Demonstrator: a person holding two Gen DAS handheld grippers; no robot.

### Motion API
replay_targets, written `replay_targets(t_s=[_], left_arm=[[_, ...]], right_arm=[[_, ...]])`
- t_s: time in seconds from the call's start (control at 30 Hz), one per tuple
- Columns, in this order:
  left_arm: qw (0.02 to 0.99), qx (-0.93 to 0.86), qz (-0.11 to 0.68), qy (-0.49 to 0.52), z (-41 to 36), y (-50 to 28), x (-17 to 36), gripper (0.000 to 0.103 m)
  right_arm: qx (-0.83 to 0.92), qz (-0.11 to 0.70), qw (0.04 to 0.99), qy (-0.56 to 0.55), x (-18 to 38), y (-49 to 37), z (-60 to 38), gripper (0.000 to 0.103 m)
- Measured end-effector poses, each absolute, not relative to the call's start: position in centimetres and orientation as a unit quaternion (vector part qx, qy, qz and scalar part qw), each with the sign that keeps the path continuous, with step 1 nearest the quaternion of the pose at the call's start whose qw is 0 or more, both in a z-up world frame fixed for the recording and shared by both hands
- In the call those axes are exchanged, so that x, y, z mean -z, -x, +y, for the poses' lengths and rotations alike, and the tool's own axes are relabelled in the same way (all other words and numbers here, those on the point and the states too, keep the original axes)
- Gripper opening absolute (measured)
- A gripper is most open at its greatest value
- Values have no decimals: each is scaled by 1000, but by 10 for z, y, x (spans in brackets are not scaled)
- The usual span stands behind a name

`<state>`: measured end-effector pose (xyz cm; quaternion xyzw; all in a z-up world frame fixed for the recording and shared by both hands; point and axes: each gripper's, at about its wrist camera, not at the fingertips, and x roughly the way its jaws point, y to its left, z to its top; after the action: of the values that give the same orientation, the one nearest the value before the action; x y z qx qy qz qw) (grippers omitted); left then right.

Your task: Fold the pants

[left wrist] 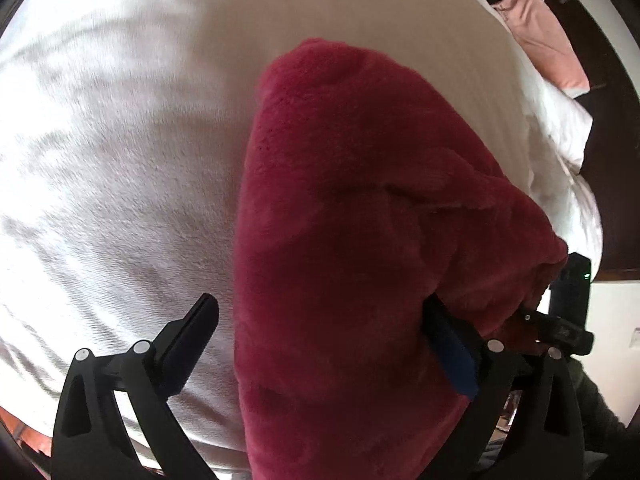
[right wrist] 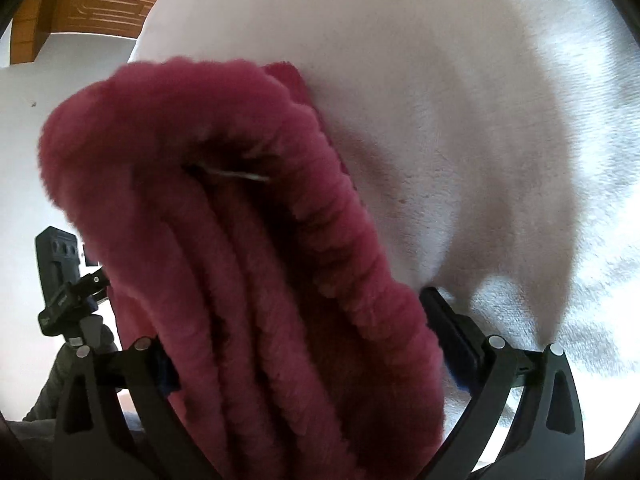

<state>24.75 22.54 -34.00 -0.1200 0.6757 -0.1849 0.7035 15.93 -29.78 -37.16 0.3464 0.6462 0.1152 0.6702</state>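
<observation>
The left gripper [left wrist: 320, 340] has its jaws spread wide. Its left finger [left wrist: 192, 336] stands bare and free, touching nothing. Its right finger [left wrist: 452, 352], with a blue pad, is partly hidden behind red cloth that hangs between the two.

The right gripper [right wrist: 304, 344] also has its jaws far apart, with thick folds of red cloth filling the gap. Its right finger [right wrist: 452, 332] presses against the cloth's edge; its left finger [right wrist: 160, 368] is mostly covered. Whether the jaws actually pinch cannot be told.

I think I am in a bedroom: a big white bed sheet [left wrist: 120, 140], a pink pillow [left wrist: 544, 40], a wooden headboard [right wrist: 88, 12].
</observation>
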Motion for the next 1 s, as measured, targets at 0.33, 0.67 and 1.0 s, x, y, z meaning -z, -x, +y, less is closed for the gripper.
replay_targets(t_s=[0.33,0.67,1.0], left_arm=[[675,223,677,190,229,-254,340,73],[697,263,633,208,241,-263,286,57],[760,259,562,198,257,-368,237,58]], right_arm=[[-144,635,666,-364,354,-153,-297,55],[-154,590,701,-370,285,-160,-301,48],[-166,530,760,-337,238,-273,-295,48]])
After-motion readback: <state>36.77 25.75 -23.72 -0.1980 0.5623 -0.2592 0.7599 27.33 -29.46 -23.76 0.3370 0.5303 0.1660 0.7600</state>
